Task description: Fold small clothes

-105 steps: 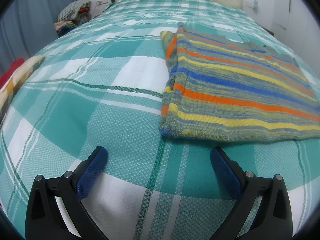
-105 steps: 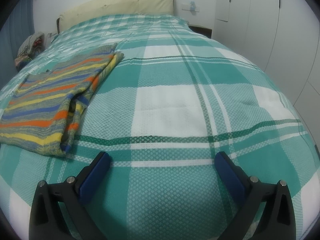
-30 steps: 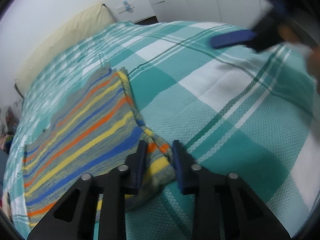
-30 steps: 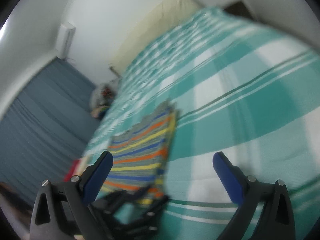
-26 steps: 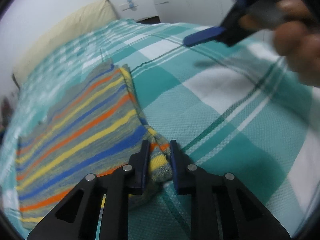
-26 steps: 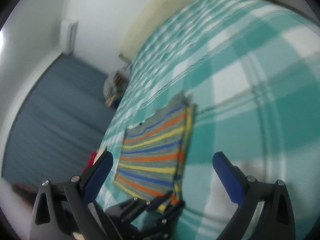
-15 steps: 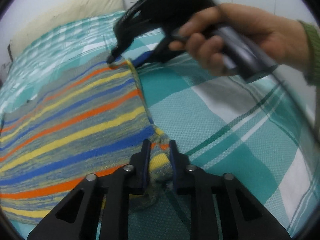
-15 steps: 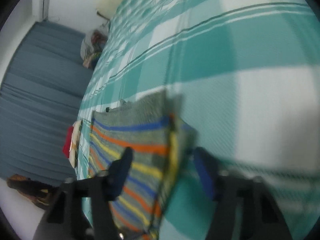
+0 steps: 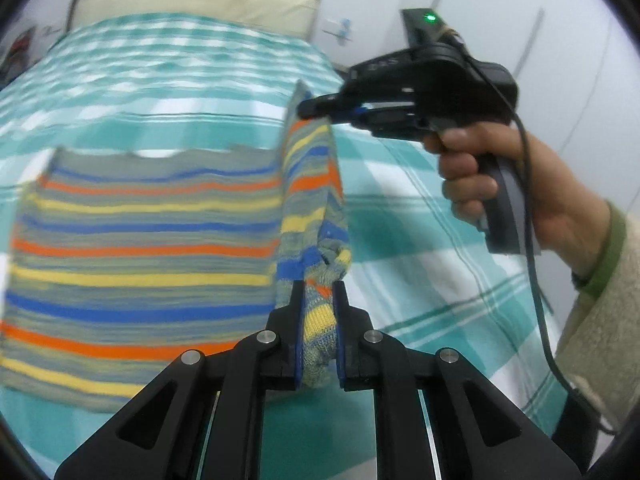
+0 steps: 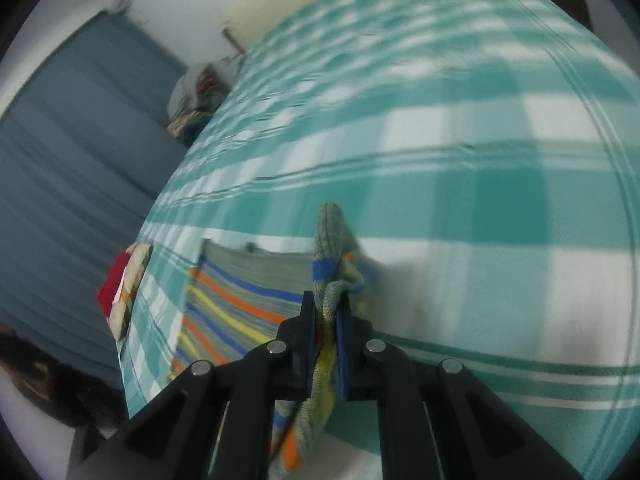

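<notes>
A striped knit sweater (image 9: 140, 240) in grey, blue, orange and yellow lies on the teal plaid bed. My left gripper (image 9: 317, 292) is shut on its near right corner, lifted a little off the bed. My right gripper (image 9: 316, 111) is shut on the far right corner and holds it raised, so the right edge stands up as a ridge between the two. In the right wrist view my right gripper (image 10: 325, 308) pinches the sweater (image 10: 240, 312), whose body spreads to the left below it.
The teal and white plaid bedspread (image 9: 160, 72) covers the bed, with a cream pillow (image 9: 192, 4) at the head. A pile of clothes (image 10: 196, 96) sits beyond the far corner. A red and checked folded item (image 10: 124, 292) lies at the left edge beside blue curtains (image 10: 72, 152).
My right gripper has closed on the far right corner of the sweater. Both grippers have lifted the right edge off the bed, and it now stands upright.
</notes>
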`<move>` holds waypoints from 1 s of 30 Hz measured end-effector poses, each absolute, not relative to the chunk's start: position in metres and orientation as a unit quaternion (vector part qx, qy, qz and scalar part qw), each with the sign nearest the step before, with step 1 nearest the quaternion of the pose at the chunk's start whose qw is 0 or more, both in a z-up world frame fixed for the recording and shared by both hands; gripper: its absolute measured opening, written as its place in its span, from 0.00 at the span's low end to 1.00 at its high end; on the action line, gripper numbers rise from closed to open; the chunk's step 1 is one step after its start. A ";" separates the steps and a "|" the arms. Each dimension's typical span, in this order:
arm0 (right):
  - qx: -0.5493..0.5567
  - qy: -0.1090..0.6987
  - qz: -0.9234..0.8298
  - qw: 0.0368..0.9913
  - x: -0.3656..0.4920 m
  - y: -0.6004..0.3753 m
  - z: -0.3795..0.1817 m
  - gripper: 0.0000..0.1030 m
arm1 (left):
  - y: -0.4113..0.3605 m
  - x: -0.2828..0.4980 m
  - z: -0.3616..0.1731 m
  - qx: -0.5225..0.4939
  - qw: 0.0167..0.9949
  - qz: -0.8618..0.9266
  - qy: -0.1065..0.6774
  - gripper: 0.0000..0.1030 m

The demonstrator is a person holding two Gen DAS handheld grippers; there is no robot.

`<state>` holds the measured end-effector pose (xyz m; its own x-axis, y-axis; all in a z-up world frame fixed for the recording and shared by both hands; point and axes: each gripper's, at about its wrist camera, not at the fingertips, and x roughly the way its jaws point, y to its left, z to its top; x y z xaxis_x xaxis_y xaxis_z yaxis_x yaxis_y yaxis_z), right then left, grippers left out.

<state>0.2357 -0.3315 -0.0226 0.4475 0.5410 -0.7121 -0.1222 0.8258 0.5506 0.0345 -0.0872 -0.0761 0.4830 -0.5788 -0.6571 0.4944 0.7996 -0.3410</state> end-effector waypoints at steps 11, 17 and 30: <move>0.164 0.498 0.265 0.809 0.278 -0.126 -0.041 0.09 | 0.058 0.059 -0.106 -0.161 0.867 -0.189 0.433 0.10; 0.137 0.513 0.264 0.805 0.295 -0.073 -0.067 0.09 | 0.081 0.071 -0.115 -0.173 0.868 -0.153 0.439 0.10; 0.165 0.496 0.288 0.802 0.304 -0.044 -0.087 0.30 | 0.140 0.063 -0.127 -0.186 0.875 -0.042 0.445 0.39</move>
